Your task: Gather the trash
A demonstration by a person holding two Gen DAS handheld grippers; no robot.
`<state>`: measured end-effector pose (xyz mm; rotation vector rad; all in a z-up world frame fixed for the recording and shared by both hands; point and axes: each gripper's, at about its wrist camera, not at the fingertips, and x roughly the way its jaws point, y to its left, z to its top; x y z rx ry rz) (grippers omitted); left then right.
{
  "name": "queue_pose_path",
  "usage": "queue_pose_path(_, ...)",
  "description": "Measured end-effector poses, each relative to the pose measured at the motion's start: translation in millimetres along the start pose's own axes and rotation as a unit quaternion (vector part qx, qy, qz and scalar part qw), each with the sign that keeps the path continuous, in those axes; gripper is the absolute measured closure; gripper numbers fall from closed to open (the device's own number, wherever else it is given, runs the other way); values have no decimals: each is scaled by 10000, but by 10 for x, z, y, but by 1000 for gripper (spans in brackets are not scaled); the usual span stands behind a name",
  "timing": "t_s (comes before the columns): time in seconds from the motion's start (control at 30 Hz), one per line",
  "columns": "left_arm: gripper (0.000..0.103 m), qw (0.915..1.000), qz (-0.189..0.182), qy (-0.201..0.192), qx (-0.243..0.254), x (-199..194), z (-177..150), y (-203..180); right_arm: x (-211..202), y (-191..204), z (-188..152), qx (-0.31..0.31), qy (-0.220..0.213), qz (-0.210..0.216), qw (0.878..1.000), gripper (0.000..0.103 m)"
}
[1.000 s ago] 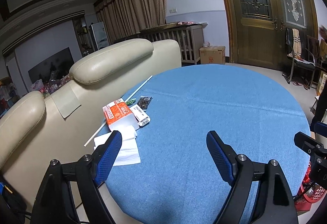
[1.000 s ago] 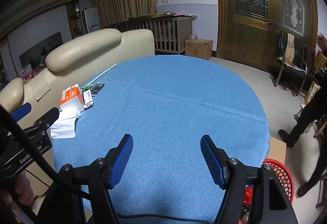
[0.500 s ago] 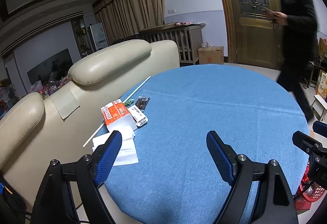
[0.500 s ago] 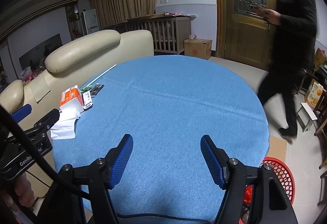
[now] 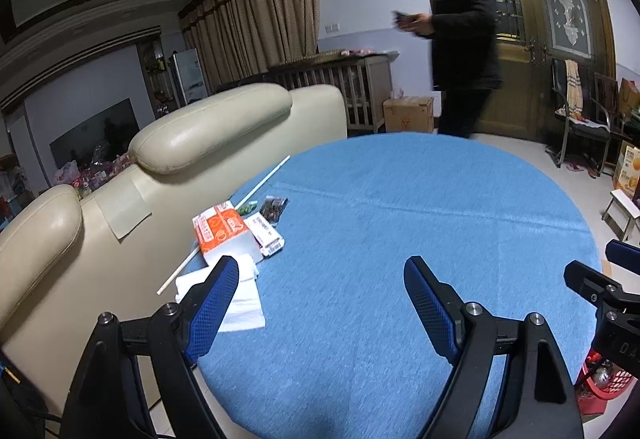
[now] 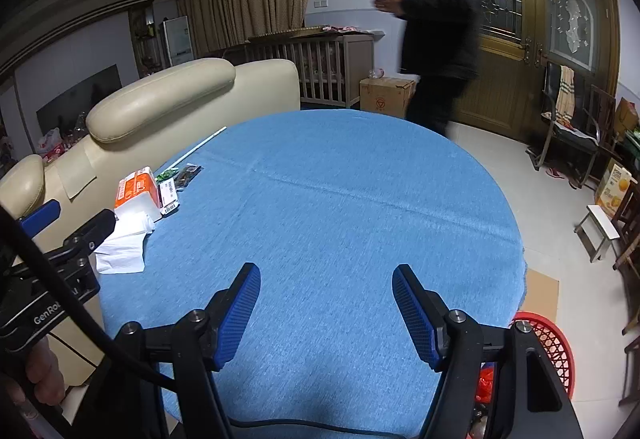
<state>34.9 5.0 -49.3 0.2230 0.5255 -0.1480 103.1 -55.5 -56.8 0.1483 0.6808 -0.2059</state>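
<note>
Jaws: left gripper (image 5: 320, 303) and right gripper (image 6: 326, 309) both wide apart, holding nothing.
Advice: approach the crumpled white tissue (image 5: 240, 299) on the round blue-clothed counter (image 5: 400, 239) low.

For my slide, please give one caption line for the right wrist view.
Open right gripper over the blue round table; trash pile at its left edge, red basket below right.
</note>
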Motion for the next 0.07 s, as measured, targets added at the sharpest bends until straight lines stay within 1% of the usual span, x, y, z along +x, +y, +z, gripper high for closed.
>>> queue_pose_path(0.07, 18, 10000, 18, -26, -11, 38, 19, 0, 28, -14, 11, -8, 9, -19, 10000, 31)
